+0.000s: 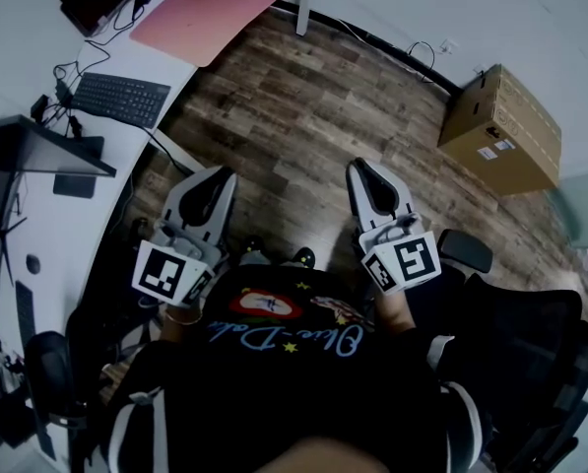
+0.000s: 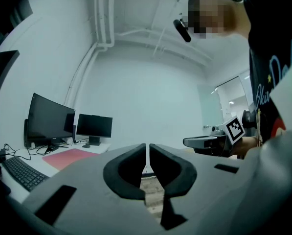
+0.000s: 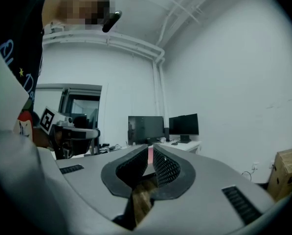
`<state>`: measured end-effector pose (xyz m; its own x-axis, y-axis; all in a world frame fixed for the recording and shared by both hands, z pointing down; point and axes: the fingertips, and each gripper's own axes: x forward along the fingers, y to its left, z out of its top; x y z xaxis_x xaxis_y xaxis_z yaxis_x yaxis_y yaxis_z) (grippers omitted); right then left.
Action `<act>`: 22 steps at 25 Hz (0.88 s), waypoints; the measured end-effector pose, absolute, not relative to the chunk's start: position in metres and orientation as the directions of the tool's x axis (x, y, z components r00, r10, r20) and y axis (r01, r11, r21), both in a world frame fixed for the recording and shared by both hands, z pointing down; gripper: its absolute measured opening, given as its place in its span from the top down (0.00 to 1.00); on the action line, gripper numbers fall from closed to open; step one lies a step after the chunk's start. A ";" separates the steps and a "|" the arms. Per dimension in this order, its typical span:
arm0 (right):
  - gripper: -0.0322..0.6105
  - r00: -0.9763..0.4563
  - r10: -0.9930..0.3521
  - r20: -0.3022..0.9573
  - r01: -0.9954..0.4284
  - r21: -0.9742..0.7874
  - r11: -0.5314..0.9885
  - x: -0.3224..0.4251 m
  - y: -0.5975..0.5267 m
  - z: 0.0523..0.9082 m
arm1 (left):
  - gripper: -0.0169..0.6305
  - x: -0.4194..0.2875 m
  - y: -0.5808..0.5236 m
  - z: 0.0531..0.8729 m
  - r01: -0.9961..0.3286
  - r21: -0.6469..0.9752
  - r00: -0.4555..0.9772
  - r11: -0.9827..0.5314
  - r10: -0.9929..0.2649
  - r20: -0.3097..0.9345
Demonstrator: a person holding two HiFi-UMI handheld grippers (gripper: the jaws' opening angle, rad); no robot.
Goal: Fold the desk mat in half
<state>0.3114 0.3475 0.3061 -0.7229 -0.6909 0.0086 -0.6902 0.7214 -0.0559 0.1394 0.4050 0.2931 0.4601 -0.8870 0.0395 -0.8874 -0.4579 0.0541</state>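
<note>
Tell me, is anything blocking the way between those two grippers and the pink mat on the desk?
Nothing visible does. Only wooden floor lies between the left gripper, the right gripper and the pink desk mat on the white desk. The keyboard sits beside the mat, apart from it.

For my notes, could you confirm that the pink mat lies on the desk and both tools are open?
Not quite: the left tool and right tool are both shut, as each gripper view shows. The mat does lie on the desk.
</note>
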 end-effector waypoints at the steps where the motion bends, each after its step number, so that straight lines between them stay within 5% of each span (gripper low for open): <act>1: 0.95 -0.721 -0.693 0.009 -0.692 -0.055 0.719 0.317 0.348 0.306 | 0.97 0.144 0.404 0.293 -0.887 0.048 0.462 -0.460 -0.886 0.043; 8: 0.85 -0.703 -0.711 0.021 -0.711 -0.047 0.702 0.356 0.346 0.314 | 0.97 0.176 0.397 0.296 -0.885 0.000 0.464 -0.465 -0.884 0.057; 11: 0.83 -0.693 -0.720 0.028 -0.721 -0.044 0.692 0.371 0.345 0.318 | 0.86 0.186 0.395 0.301 -0.882 -0.006 0.469 -0.471 -0.880 0.071; 22: 0.81 -0.668 -0.741 0.063 -0.744 -0.045 0.667 0.387 0.318 0.331 | 0.79 0.185 0.351 0.323 -0.883 -0.057 0.457 -0.466 -0.881 0.121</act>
<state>0.3869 0.3179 0.3305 -0.6681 -0.7414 0.0634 -0.7440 0.6666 -0.0449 0.1852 0.3507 0.3227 0.4569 -0.8812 0.1215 -0.8831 -0.4657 -0.0566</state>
